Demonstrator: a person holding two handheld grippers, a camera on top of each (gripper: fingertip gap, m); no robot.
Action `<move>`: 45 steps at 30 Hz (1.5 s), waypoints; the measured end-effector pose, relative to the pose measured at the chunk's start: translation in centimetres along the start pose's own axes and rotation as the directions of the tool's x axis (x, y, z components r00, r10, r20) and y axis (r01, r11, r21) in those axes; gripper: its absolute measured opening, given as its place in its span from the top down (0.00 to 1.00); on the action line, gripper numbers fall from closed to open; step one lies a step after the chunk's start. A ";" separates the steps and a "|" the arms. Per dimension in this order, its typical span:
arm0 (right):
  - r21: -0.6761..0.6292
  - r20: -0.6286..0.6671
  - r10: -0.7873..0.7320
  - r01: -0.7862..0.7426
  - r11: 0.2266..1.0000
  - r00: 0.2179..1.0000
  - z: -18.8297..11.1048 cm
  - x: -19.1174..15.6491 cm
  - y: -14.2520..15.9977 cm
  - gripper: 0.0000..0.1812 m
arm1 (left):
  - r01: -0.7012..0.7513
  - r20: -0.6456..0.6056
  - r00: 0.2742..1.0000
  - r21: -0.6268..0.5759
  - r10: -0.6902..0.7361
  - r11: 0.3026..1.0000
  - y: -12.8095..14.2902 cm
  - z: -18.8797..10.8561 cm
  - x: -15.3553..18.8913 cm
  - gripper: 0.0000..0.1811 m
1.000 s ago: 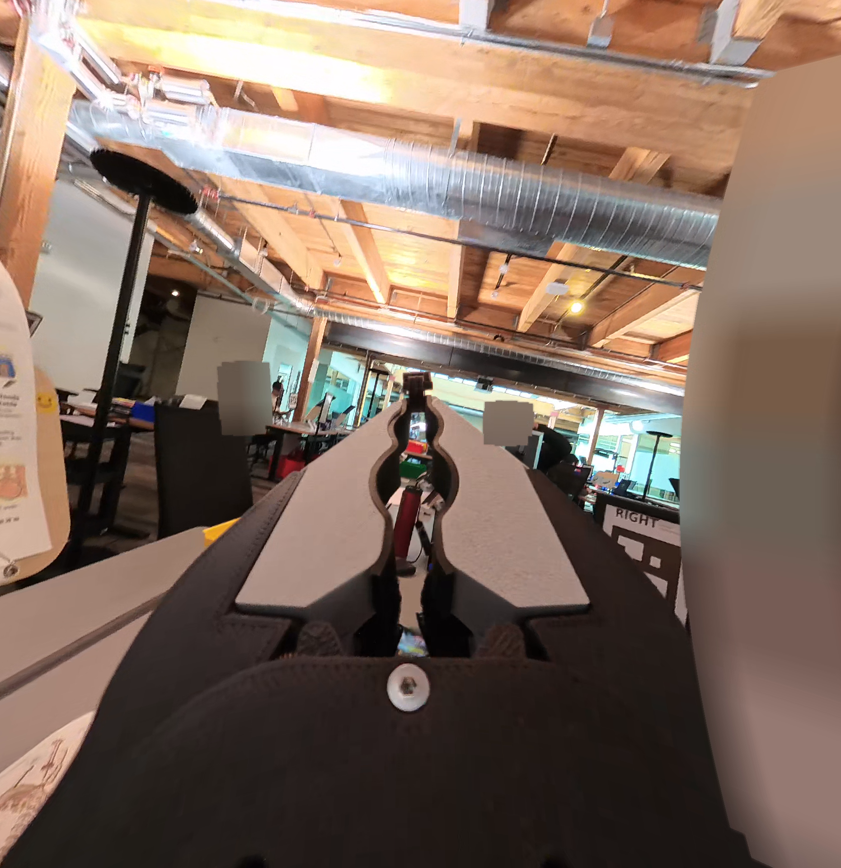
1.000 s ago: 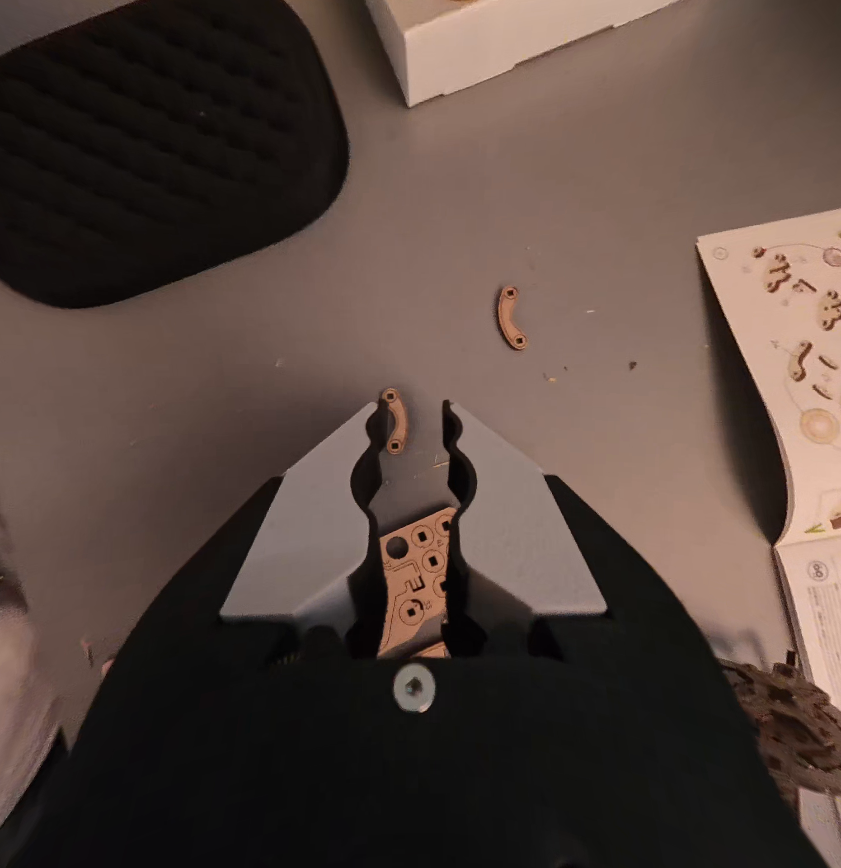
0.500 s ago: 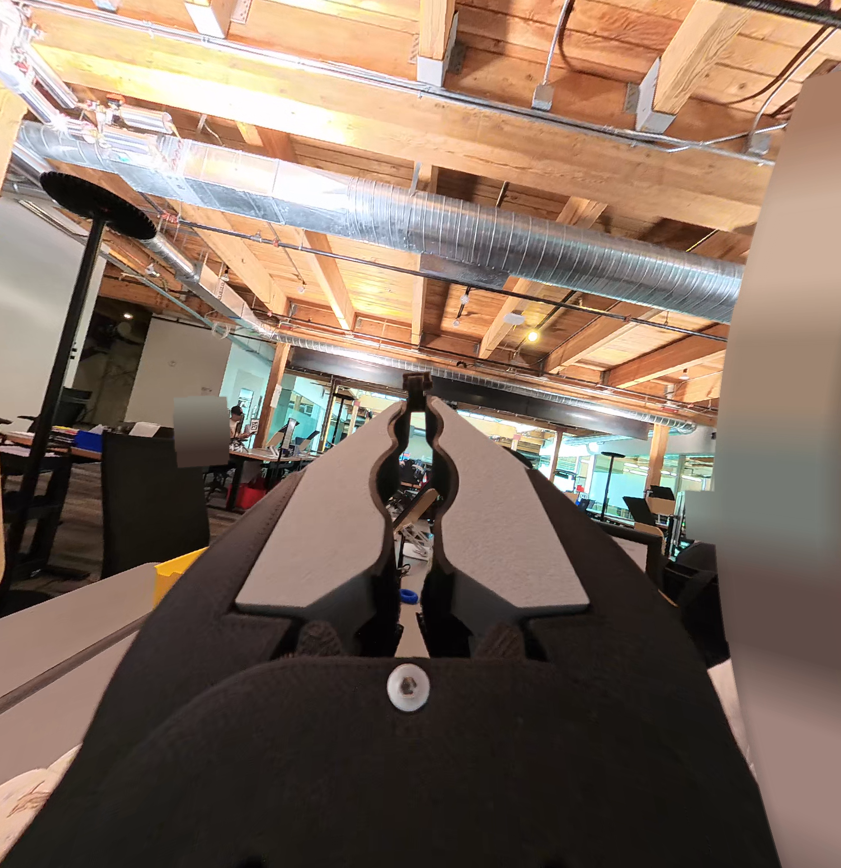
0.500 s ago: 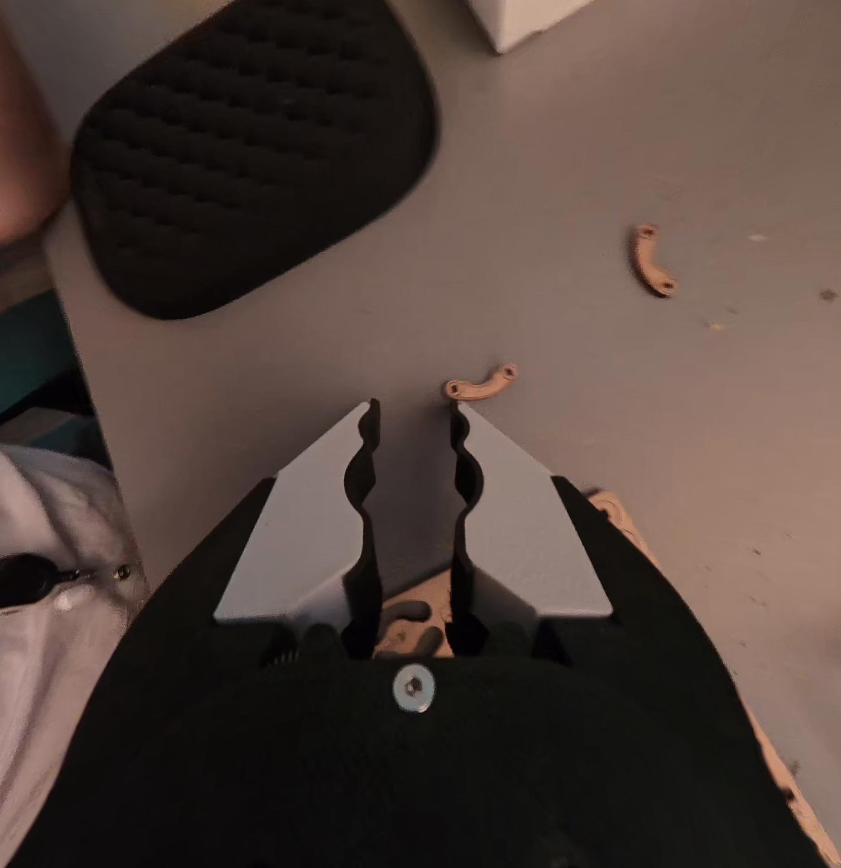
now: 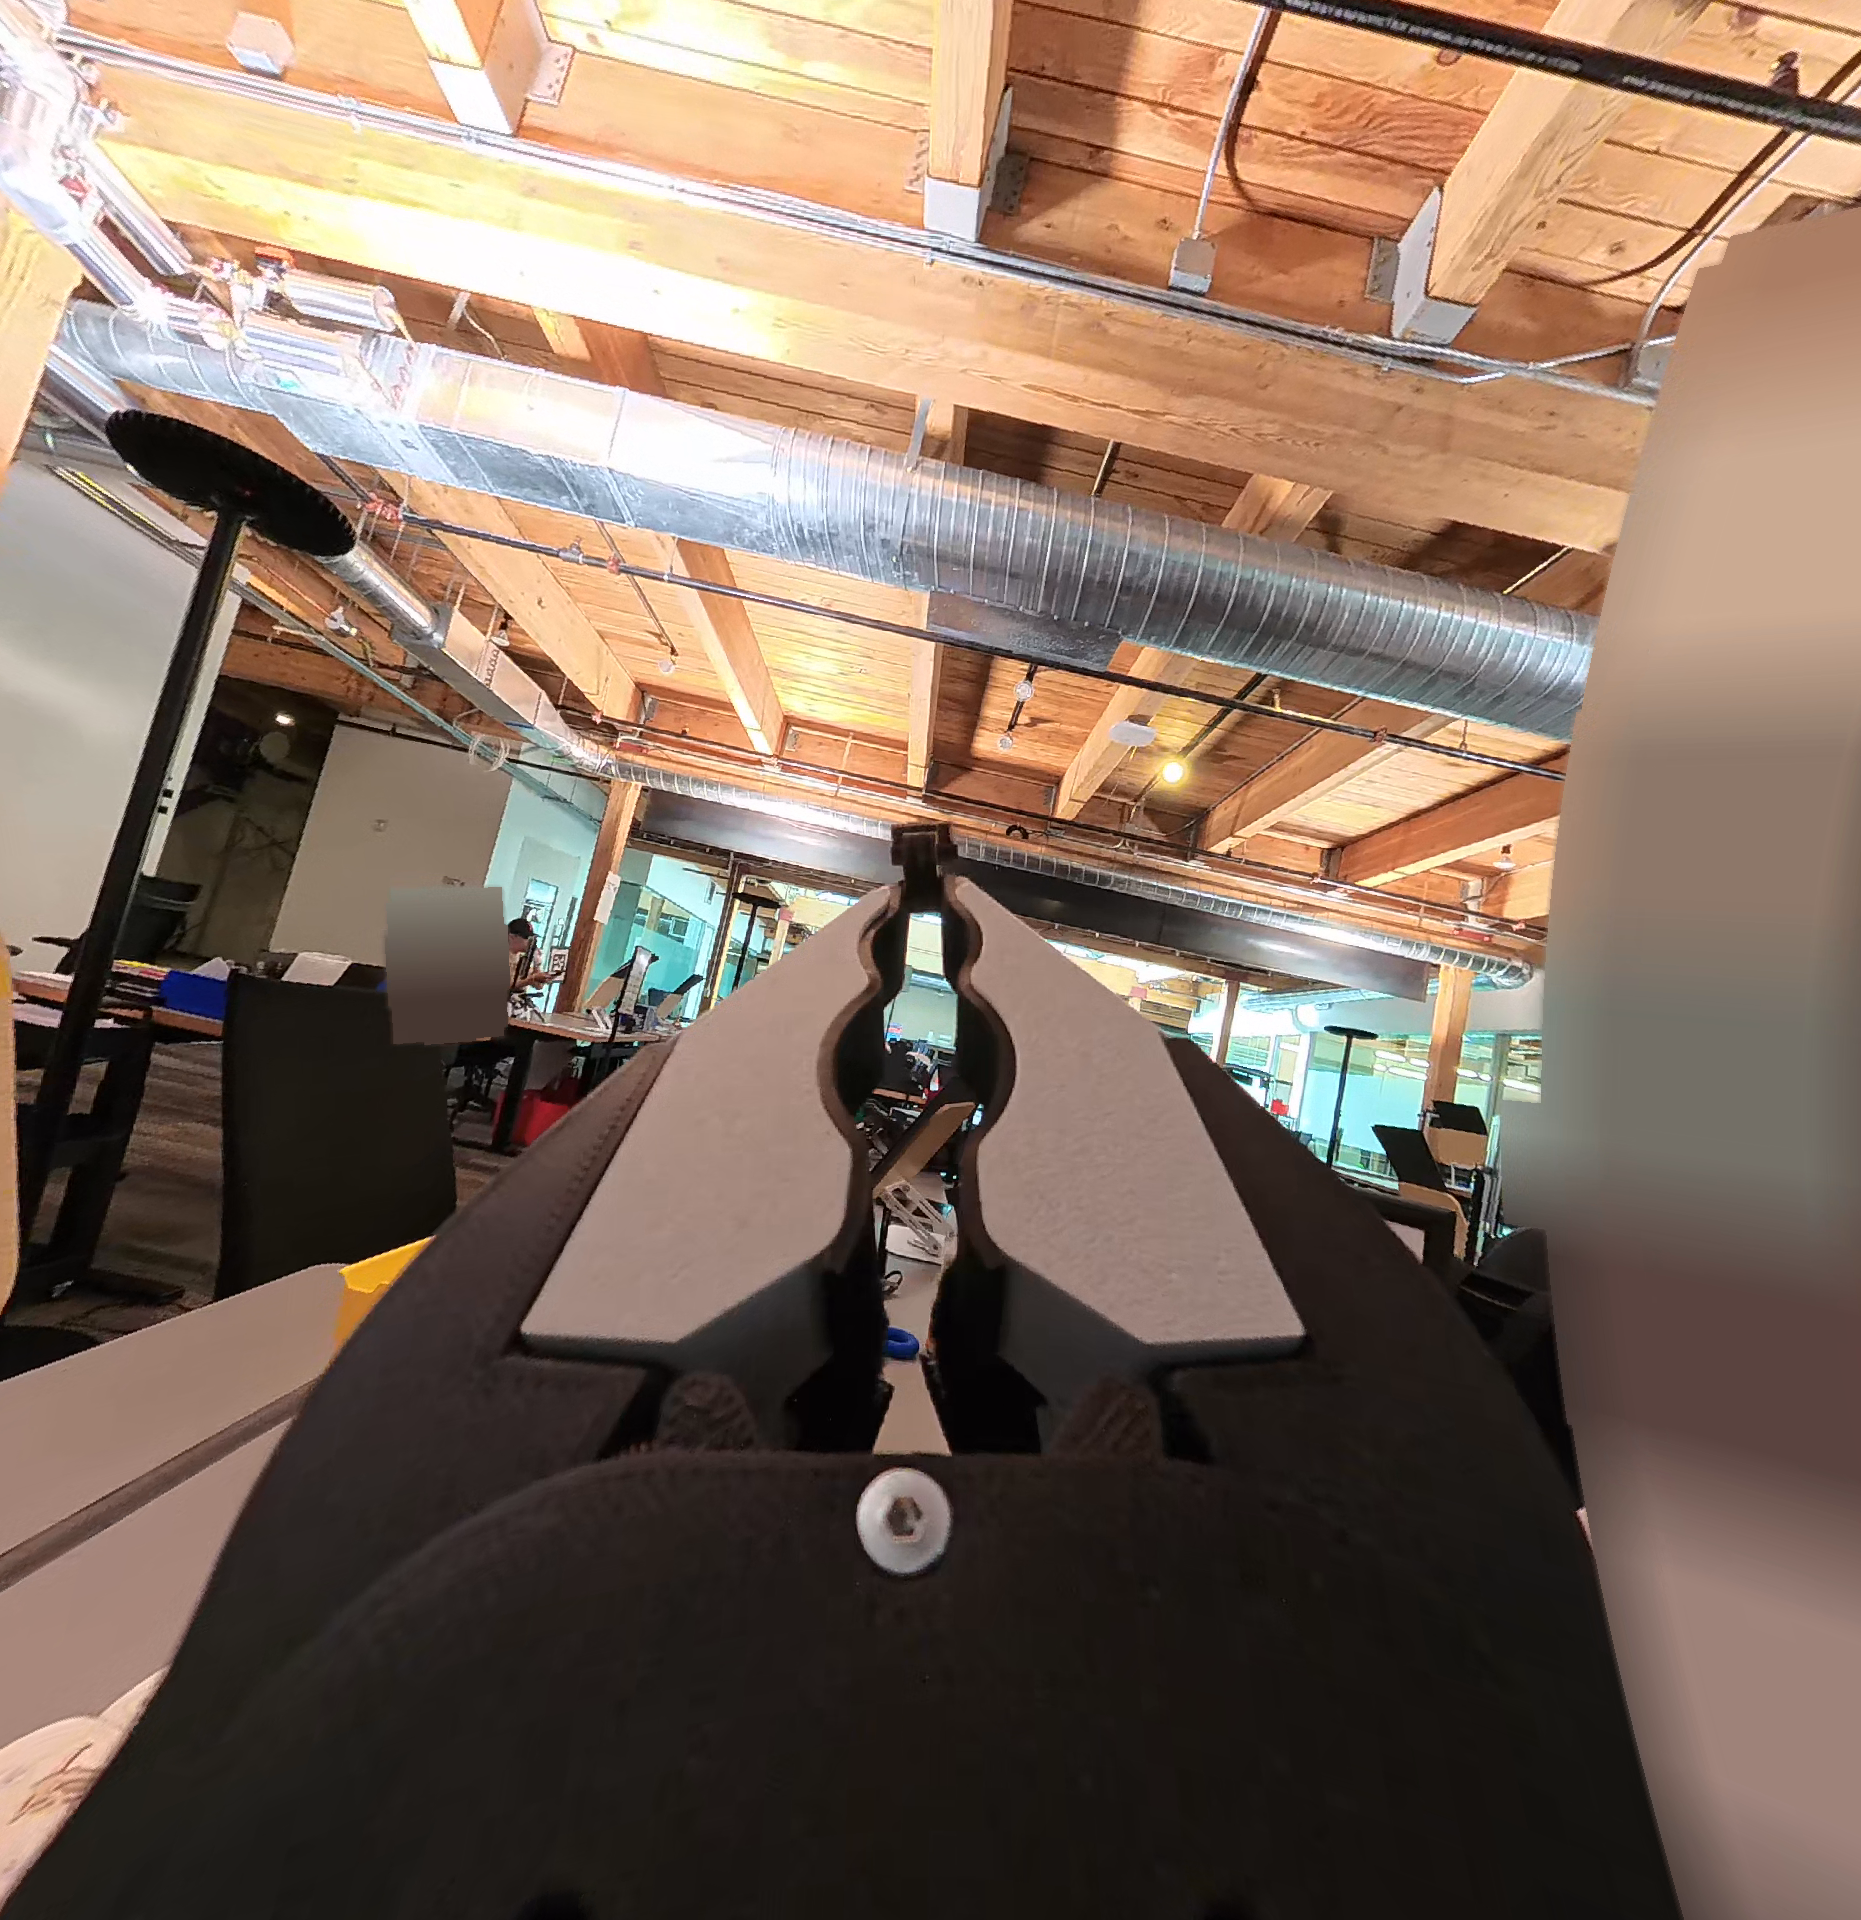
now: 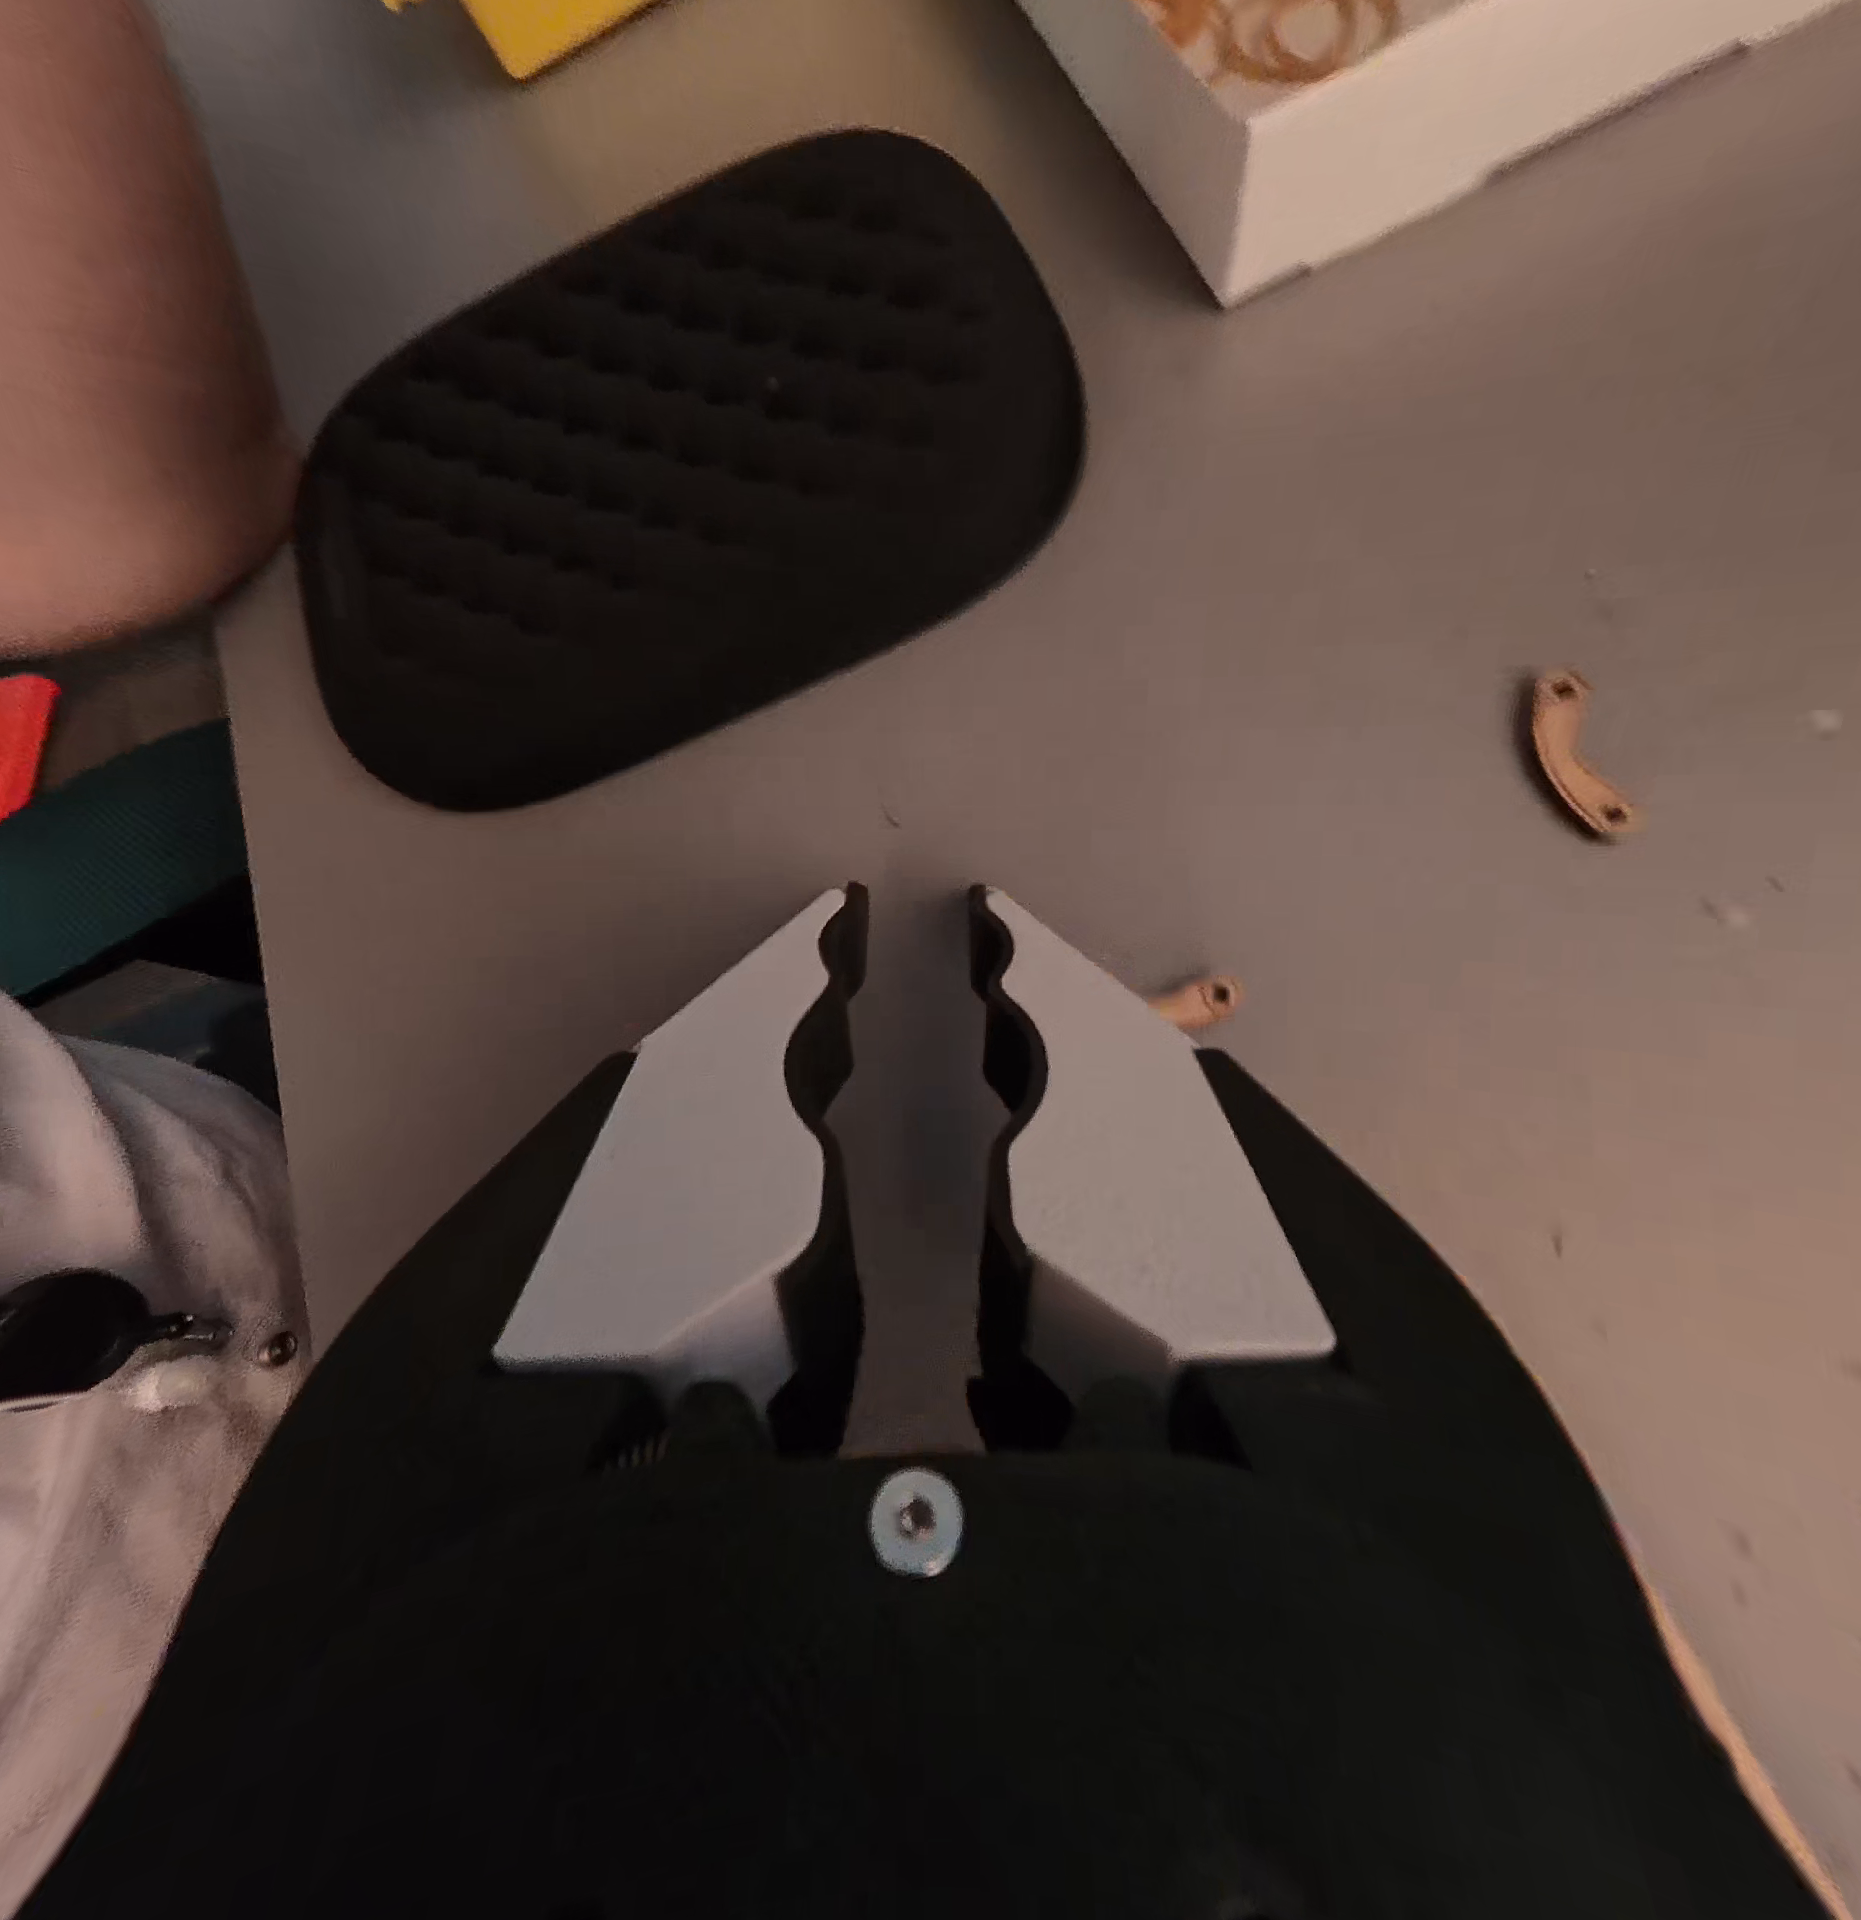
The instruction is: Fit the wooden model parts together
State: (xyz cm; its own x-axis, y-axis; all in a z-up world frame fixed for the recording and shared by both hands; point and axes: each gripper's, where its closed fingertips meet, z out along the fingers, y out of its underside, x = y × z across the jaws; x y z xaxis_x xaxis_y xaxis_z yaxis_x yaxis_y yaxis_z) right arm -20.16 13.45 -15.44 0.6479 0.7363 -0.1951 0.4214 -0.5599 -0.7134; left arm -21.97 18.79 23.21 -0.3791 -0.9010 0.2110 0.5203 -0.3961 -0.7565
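My left gripper (image 5: 921, 868) points up toward the ceiling, its fingers clamped on a small dark part (image 5: 920, 840) at their very tips. My right gripper (image 6: 915, 899) hangs over the grey counter (image 6: 1269, 540), fingers apart and empty. One curved wooden piece (image 6: 1201, 1000) lies just beside the right finger; another (image 6: 1570, 753) lies well apart — toward the right edge. A black foam pad (image 6: 687, 468) sits near the left edge, a white box (image 6: 1321, 166) at the far side.

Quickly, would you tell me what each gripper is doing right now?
Left gripper: shut on a small dark part.
Right gripper: open, empty, above the grey table.
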 end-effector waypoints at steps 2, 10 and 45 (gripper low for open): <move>-0.014 -0.004 -0.062 0.062 0.998 0.998 0.2 0.1 -0.2 0.90 | -0.004 0.015 1.000 -0.002 0.004 1.000 0.0 -0.2 -0.4 0.99; -0.102 0.034 -0.119 0.122 0.987 0.992 -3.3 3.0 2.6 0.91 | 0.007 0.043 0.999 0.025 -0.009 1.000 -0.7 -0.9 -2.1 0.99; -0.030 0.079 -0.477 0.480 0.877 0.876 -1.7 6.6 -2.4 0.91 | 0.095 0.098 0.991 -0.056 -0.089 0.994 2.3 -0.3 -5.1 0.99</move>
State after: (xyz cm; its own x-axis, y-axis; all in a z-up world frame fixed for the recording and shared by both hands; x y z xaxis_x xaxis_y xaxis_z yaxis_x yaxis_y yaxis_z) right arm -15.80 19.05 -13.86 0.3165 0.9414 0.1163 0.6995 -0.1488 -0.6990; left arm -19.10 22.57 20.22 -0.3472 -0.8751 0.3372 0.4387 -0.4693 -0.7664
